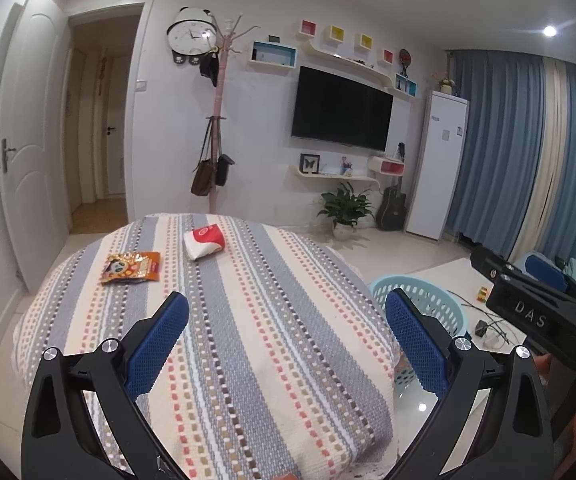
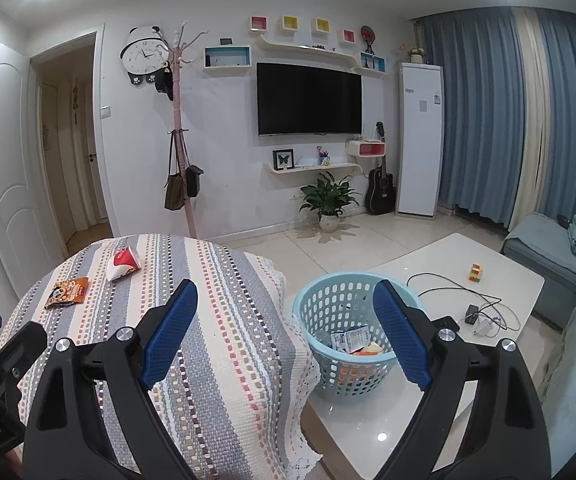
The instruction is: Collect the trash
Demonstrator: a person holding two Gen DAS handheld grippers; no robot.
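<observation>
An orange snack wrapper (image 1: 131,267) with a panda face and a crumpled red-and-white paper cup (image 1: 204,241) lie on the far part of a striped tablecloth (image 1: 247,340). Both also show in the right wrist view: the wrapper (image 2: 67,293) and the cup (image 2: 124,264). A light blue basket (image 2: 344,336) stands on the white low table and holds several pieces of trash. My left gripper (image 1: 288,312) is open and empty above the cloth. My right gripper (image 2: 285,300) is open and empty between the cloth's edge and the basket.
The white low table (image 2: 448,280) carries cables, a charger and a small coloured cube (image 2: 475,272). A grey sofa (image 2: 548,252) stands to the right. A coat rack, potted plant, guitar and TV wall are at the far side. An open door is on the left.
</observation>
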